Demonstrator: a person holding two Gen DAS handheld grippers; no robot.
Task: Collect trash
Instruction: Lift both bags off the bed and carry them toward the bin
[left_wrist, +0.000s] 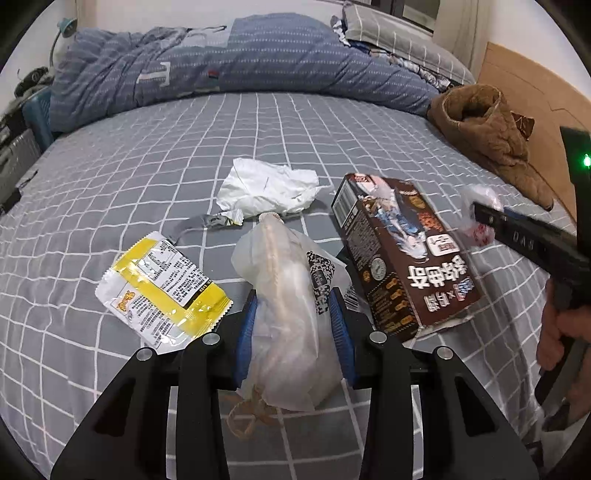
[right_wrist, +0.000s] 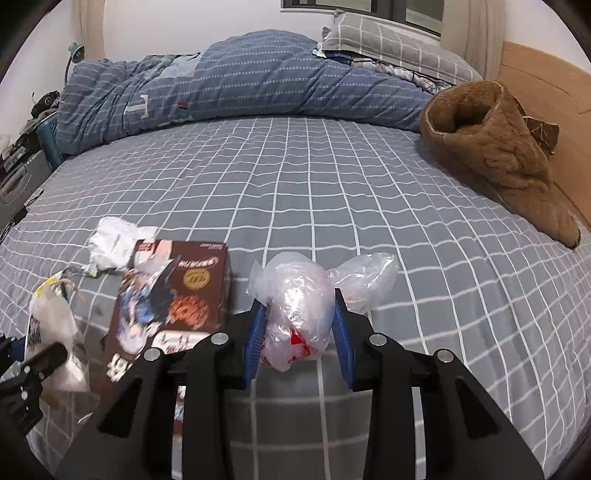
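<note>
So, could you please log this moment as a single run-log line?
left gripper: shut on paper bag | right gripper: shut on clear plastic bag | on bed: brown box, yellow wrapper, white tissue

The dark brown cardboard box (left_wrist: 402, 258) lying on the bed carries large white Chinese characters, too distorted to read surely. A black-and-white QR code sits on the translucent white plastic bag (left_wrist: 291, 314). Print on the yellow-and-white foil wrapper (left_wrist: 159, 291) is illegibly small.
</note>
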